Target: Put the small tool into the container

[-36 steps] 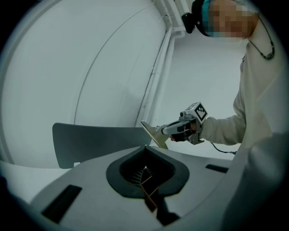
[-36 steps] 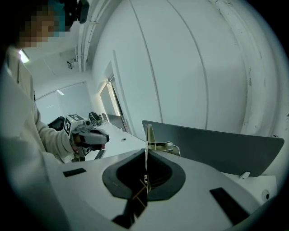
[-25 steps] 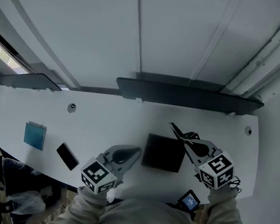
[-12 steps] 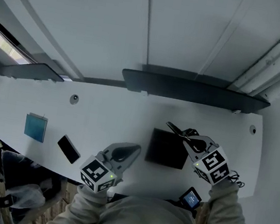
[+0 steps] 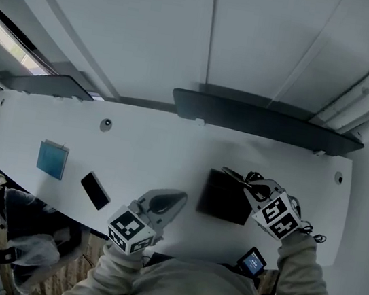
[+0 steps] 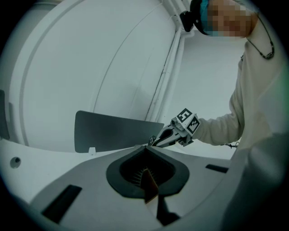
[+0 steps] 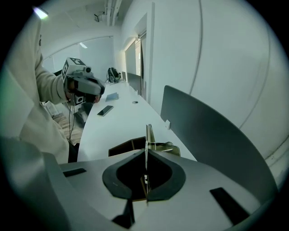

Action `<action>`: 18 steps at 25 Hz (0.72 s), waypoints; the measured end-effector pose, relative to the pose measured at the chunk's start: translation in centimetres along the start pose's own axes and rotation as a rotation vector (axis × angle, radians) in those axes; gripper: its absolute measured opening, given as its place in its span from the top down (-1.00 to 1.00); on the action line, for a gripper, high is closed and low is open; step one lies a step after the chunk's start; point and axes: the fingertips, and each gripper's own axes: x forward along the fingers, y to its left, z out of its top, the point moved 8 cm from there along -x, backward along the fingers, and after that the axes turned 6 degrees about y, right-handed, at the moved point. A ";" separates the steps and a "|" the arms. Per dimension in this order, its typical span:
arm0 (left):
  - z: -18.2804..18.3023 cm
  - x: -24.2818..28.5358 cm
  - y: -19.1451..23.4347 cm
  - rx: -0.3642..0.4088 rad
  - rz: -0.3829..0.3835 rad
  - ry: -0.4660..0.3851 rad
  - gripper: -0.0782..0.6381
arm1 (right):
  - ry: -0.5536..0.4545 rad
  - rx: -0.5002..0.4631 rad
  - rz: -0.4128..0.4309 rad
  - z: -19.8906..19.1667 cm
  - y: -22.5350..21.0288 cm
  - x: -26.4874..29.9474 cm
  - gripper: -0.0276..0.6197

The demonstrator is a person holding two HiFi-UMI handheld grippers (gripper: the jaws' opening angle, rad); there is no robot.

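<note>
My right gripper (image 5: 230, 175) is shut on the small tool (image 7: 148, 134), a thin flat metal piece that sticks out beyond the fingertips. It hovers at the far right edge of the container (image 5: 224, 196), a low black open box on the white table (image 5: 143, 151). In the right gripper view the box (image 7: 128, 146) lies just left of and below the closed tips (image 7: 146, 151). My left gripper (image 5: 177, 197) is shut with nothing in it, near the table's front edge to the left of the box. From the left gripper view (image 6: 145, 147) the right gripper (image 6: 174, 132) is seen ahead.
A black phone (image 5: 95, 190) and a blue pad (image 5: 52, 159) lie at the left of the table. A dark divider panel (image 5: 264, 121) runs along the far edge. A small device with a lit screen (image 5: 250, 262) sits below the table's front edge by my right sleeve.
My right gripper with the tool has drawn closer to the black box, its tip now at the box's far right edge. The left gripper has stayed where it was.
</note>
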 end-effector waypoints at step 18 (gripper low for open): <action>-0.8 -0.7 -0.8 -0.011 0.021 0.002 0.78 | 0.163 -0.147 0.103 -1.1 0.6 5.4 0.85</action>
